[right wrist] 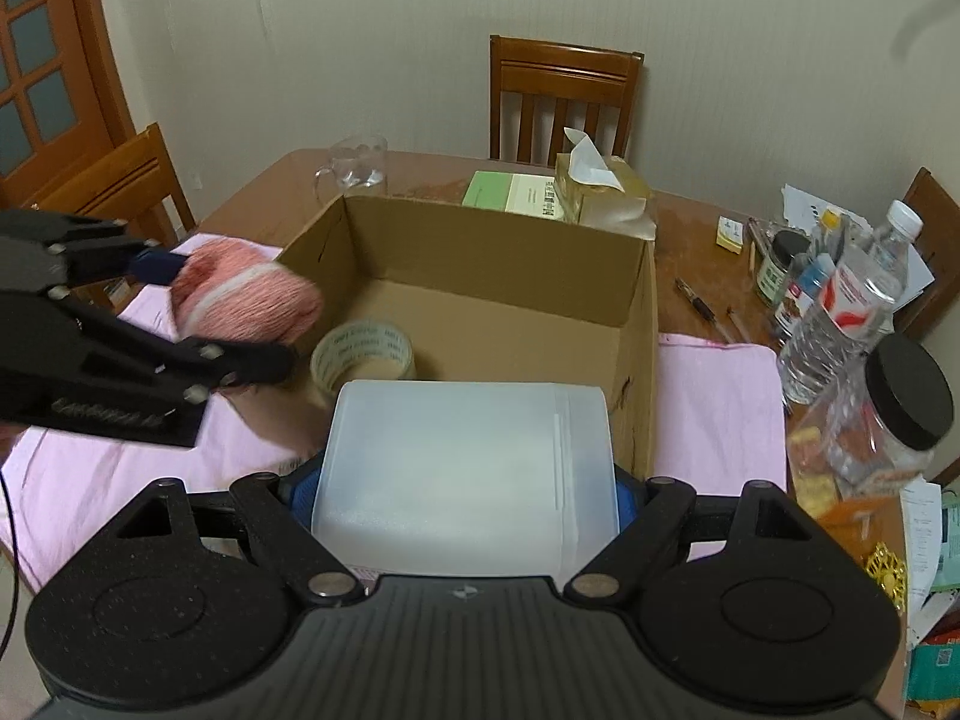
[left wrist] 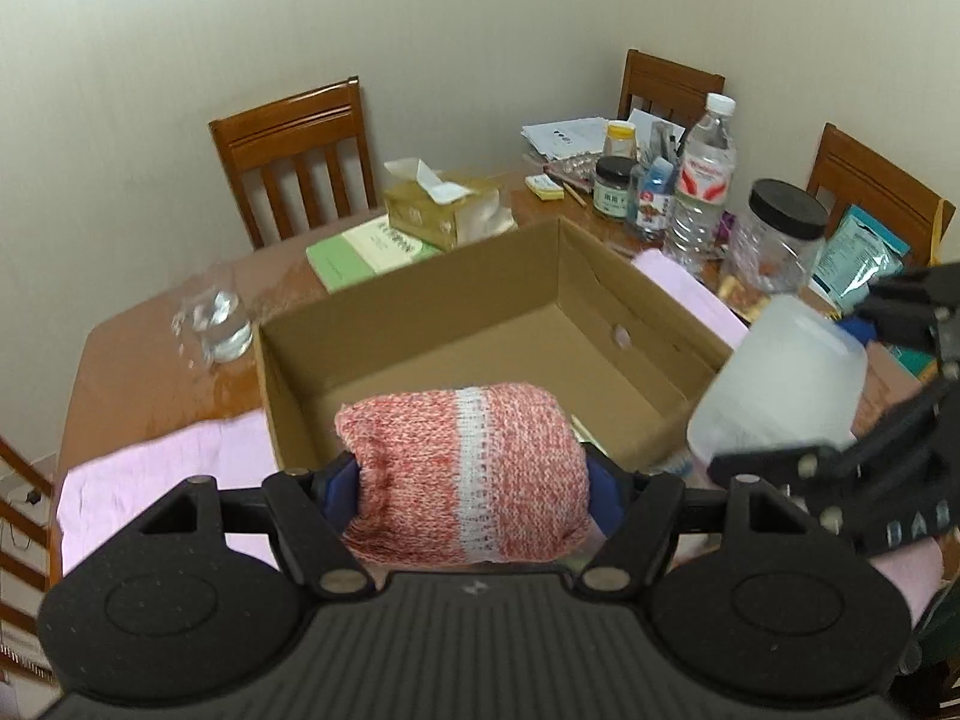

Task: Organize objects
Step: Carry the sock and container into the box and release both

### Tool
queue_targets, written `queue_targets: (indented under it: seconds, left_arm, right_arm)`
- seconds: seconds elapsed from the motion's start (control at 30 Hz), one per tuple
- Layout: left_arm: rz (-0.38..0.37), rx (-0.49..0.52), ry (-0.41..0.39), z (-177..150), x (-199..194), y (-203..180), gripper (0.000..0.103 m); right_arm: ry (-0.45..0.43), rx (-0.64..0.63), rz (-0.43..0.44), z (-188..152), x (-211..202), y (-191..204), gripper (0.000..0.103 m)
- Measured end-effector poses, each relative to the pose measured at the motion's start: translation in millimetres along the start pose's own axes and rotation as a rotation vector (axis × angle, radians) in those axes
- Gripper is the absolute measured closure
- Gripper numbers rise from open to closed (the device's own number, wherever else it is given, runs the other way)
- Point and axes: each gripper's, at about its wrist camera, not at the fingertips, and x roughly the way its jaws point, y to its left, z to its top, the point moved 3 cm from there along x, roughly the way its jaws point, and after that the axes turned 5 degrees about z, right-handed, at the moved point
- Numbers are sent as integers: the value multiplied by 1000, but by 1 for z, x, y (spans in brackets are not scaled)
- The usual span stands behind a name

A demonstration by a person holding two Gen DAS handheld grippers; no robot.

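Note:
An open cardboard box (left wrist: 414, 318) (right wrist: 636, 300) stands on a pink cloth (left wrist: 156, 480) (right wrist: 720, 396) on the wooden table. My left gripper (left wrist: 471, 483) (right wrist: 198, 324) is shut on a rolled pink-and-white knit item (left wrist: 468, 468) (right wrist: 240, 300), held above the box's near left corner. My right gripper (right wrist: 468, 495) (left wrist: 840, 384) is shut on a frosted white plastic container (right wrist: 468, 474) (left wrist: 780, 378), held over the box's near right edge. A roll of tape (right wrist: 363, 354) lies inside the box at its near left.
Behind the box lie a green book (left wrist: 366, 249) (right wrist: 516, 192), a tissue box (left wrist: 432, 207) (right wrist: 600, 192) and a glass mug (left wrist: 219, 321) (right wrist: 357, 165). Bottles (left wrist: 699, 192) (right wrist: 840, 312), jars (left wrist: 777, 240) (right wrist: 888, 414), pens and papers crowd the right side. Wooden chairs (left wrist: 294, 156) (right wrist: 561, 99) ring the table.

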Motion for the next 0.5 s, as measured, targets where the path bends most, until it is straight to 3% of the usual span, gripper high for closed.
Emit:
queue_targets:
  seconds: [0.37,0.43,0.5]
  left_arm:
    - [-8,-8,4,48,60,20,31]
    - [-18,-3,12,53,71,19,31]
    - [-28,-1,23,55,82,17,31]
  right_arm:
    - [-4,40,-9,31,38,-6,16]
    - [-24,46,-13,34,44,-7,12]
    - [-27,66,-42,34,46,-9,0]
